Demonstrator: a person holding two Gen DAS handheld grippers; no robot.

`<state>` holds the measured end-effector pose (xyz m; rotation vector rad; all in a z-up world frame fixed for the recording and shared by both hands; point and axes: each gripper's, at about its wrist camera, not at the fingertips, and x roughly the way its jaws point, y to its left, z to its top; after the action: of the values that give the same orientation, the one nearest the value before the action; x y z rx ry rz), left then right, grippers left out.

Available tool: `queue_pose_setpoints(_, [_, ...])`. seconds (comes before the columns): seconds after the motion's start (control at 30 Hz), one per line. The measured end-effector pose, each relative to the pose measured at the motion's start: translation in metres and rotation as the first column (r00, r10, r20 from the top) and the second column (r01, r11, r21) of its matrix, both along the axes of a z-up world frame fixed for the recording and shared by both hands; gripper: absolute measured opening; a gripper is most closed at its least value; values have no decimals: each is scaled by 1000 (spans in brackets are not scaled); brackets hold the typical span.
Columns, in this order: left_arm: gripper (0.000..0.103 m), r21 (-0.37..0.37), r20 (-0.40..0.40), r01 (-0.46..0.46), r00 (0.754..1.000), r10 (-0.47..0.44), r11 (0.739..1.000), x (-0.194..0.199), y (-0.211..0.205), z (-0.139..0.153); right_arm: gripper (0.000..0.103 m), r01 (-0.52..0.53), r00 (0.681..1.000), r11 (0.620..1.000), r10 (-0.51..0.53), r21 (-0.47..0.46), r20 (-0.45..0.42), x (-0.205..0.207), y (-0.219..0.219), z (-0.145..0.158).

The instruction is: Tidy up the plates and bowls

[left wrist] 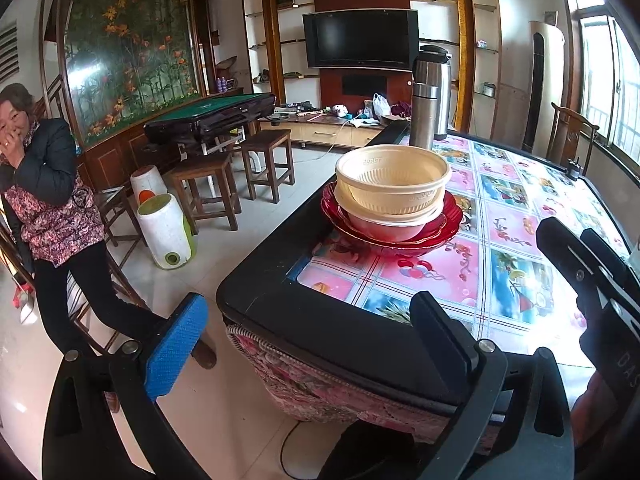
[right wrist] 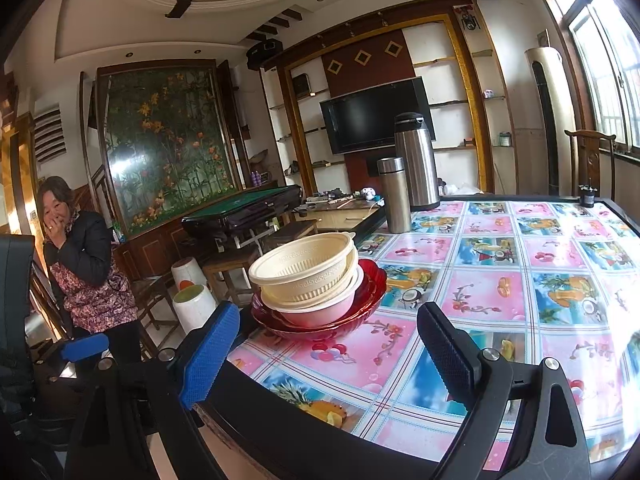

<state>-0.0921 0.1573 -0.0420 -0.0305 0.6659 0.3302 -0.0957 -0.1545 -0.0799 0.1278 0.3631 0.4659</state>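
Note:
A stack stands near the table's left edge: a red scalloped plate [left wrist: 448, 226] [right wrist: 374, 286], a pink bowl [left wrist: 380, 230] [right wrist: 320, 314] in it, and two nested cream ribbed bowls [left wrist: 396, 196] [right wrist: 308, 276] on top. My left gripper [left wrist: 312, 340] hangs open at the table's near corner, short of the stack, with nothing between its fingers. My right gripper [right wrist: 328, 354] is also open and empty, over the near table edge, with the stack just beyond its blue pad [right wrist: 208, 356].
The black-rimmed table [left wrist: 272, 280] [right wrist: 500, 292] has a fruit-print cover. A steel flask [right wrist: 394, 196] and a taller steel jug [right wrist: 418, 164] stand at the far side. A person [left wrist: 52, 184] stands left, near wooden stools [left wrist: 212, 188] and white tubs [left wrist: 168, 232].

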Motion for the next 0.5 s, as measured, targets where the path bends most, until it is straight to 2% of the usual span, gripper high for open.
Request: queue_pose_setpoints(0.5, [102,-25,-23,16,1000,-16,1000,5,1,-5,92,3,1000,1000,-3,-12,-15,6,3,-4])
